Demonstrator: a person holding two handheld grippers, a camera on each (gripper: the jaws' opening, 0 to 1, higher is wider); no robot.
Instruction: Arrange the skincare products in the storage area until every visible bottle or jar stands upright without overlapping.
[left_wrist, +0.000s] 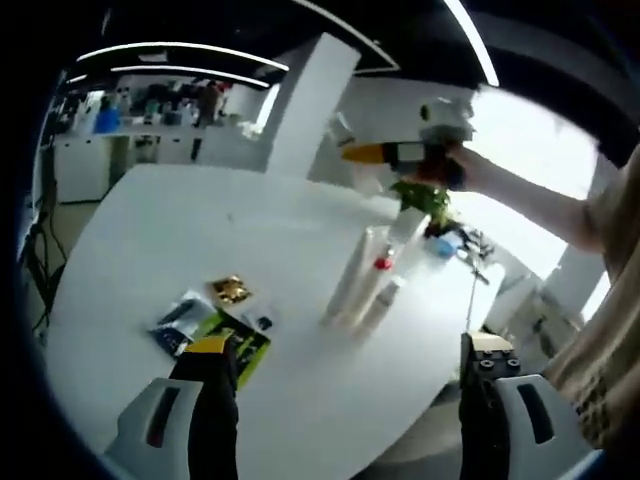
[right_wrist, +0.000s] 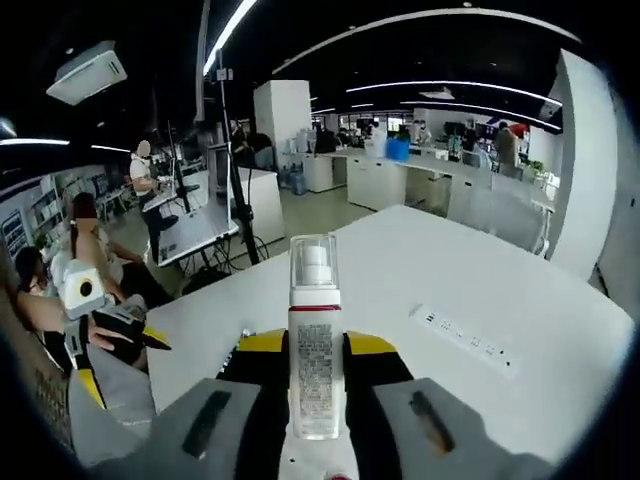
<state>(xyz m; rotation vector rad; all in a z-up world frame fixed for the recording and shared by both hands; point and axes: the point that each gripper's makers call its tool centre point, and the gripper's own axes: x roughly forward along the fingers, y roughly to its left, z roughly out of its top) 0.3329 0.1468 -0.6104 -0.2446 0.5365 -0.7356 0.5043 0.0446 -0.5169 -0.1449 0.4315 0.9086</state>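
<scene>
Gripping a clear pump bottle (right_wrist: 314, 350) with a red band and a printed white label, the right gripper (right_wrist: 315, 385) has its yellow-tipped jaws pressed against the bottle's two sides, and the bottle stands upright between them with its transparent cap on top. Beyond it in the right gripper view lies a white table (right_wrist: 560, 330) with a white power strip (right_wrist: 465, 340) flat on it to the right of the bottle, and the left gripper (right_wrist: 105, 320) shows at the far left edge in a person's hand. In the left gripper view the left gripper (left_wrist: 345, 365) has its jaws spread wide apart with nothing between them, hovering over the near part of the round white table (left_wrist: 180, 230). Near the middle of that table a few pale tubes and slim bottles (left_wrist: 365, 285) lie on their sides, close together, one with a red cap. To their left, well apart, lie a small gold-coloured packet (left_wrist: 231, 290), a blue and white packet (left_wrist: 180, 320) and a green and black packet (left_wrist: 240, 340) just beside each other. At the far right of this view the right gripper (left_wrist: 425, 150) is held up in a hand above the table, with a green plant (left_wrist: 425, 197) below it.
</scene>
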